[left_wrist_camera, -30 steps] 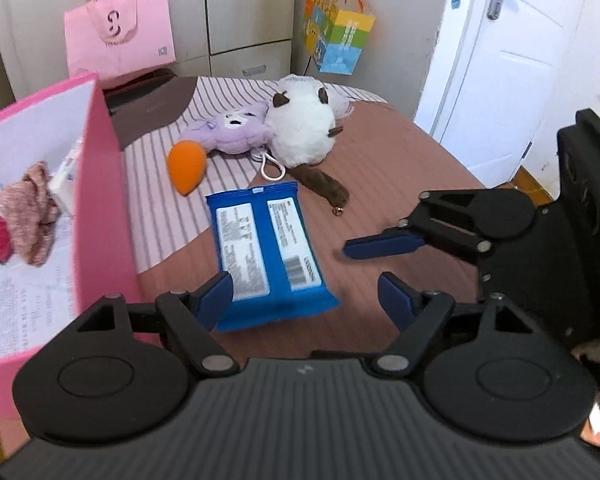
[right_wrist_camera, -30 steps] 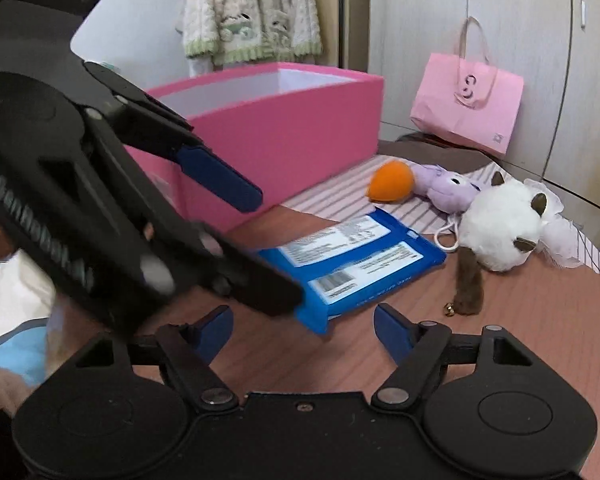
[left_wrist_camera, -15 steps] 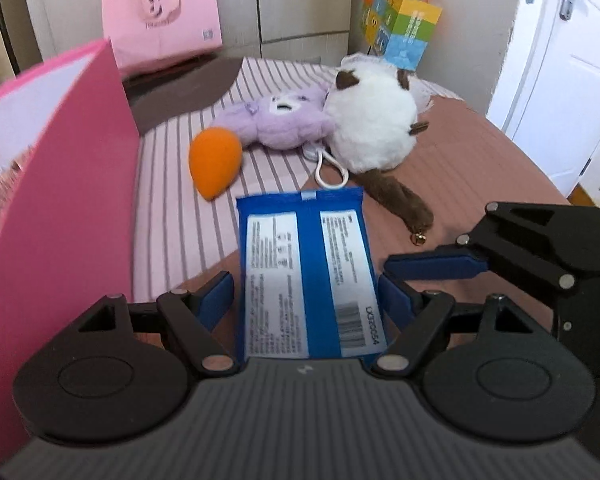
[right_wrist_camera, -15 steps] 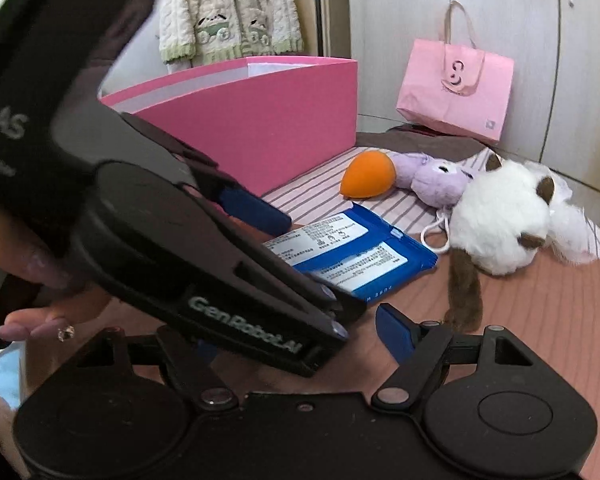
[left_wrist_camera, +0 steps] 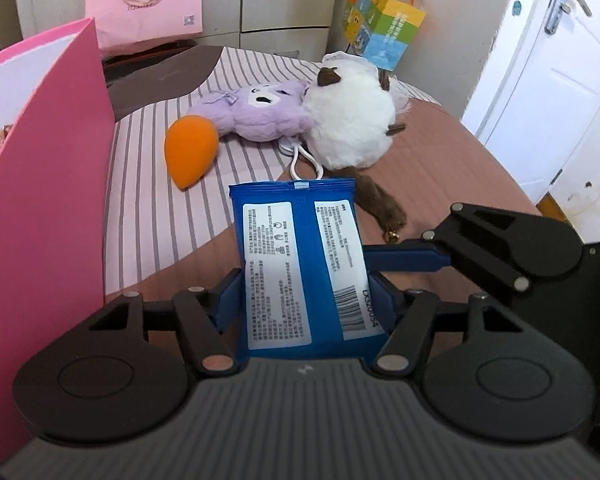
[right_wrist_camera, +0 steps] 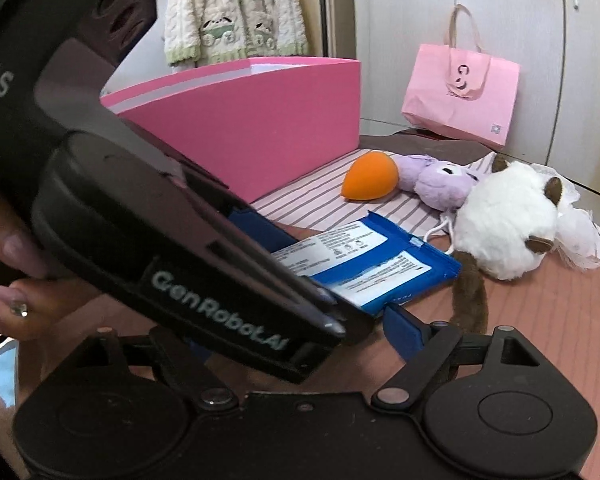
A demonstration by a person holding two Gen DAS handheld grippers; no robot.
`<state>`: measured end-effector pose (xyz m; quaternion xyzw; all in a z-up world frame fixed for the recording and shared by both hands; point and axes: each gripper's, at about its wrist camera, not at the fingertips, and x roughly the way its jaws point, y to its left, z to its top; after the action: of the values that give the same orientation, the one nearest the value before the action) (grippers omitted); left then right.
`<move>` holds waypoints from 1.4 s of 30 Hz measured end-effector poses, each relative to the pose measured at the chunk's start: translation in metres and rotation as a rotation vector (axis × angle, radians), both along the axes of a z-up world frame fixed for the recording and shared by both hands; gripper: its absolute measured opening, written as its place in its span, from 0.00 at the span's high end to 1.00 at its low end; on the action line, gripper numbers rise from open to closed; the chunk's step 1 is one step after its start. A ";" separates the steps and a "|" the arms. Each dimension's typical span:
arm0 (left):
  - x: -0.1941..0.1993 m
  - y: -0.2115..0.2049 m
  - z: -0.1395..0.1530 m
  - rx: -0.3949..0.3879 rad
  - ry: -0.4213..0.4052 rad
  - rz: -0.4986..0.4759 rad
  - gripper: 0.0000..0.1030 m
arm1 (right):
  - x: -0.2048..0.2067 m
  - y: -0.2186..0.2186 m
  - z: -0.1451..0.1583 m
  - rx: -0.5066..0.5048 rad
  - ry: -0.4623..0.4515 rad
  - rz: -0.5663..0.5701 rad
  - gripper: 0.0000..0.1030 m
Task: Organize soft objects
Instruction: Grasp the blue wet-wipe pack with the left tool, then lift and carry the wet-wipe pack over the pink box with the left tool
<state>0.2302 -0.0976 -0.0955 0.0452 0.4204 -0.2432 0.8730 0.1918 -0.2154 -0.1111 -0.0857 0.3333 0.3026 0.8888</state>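
The bed [left_wrist_camera: 440, 152], with its brown and striped cover, carries everything. The pink box [left_wrist_camera: 44, 216] stands along its 9 o'clock side in the left wrist view; only a scrap of its contents shows, so how full it is cannot be judged. Toward 12 o'clock lie the white plush [left_wrist_camera: 348, 128], the purple plush [left_wrist_camera: 256, 114] touching it, and the orange sponge [left_wrist_camera: 190, 150] just beside that.

The blue wipes pack [left_wrist_camera: 300, 264] sits at 6 o'clock, and this is what has changed: a second ago the left gripper [left_wrist_camera: 300, 300] was short of it with jaws spread, and now the pack lies between those jaws, its sides against the blue pads. They appear to be closing on it, though how firm the pinch is cannot be told. That likely makes the pack the next item bound for the box.

The right gripper [left_wrist_camera: 404, 258] reaches in from 3 o'clock beside the pack; its jaws look spread, but in its own view the left gripper's body hides one finger and the pack's near end.
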 end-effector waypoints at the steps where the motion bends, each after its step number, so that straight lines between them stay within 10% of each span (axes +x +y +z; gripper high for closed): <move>1: 0.000 0.000 0.000 -0.005 0.000 0.002 0.39 | -0.001 -0.001 0.000 0.000 -0.005 -0.008 0.19; 20: -0.011 0.000 0.001 -0.028 -0.010 0.000 0.45 | -0.014 0.006 0.000 -0.031 -0.071 -0.055 0.35; 42: -0.109 0.009 0.032 -0.009 -0.122 -0.042 0.48 | -0.103 0.006 0.029 0.051 -0.106 -0.107 0.38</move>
<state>0.1208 -0.0889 -0.0631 0.0646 0.3644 -0.2604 0.8918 0.0889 -0.2096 -0.0818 -0.0613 0.2819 0.2581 0.9220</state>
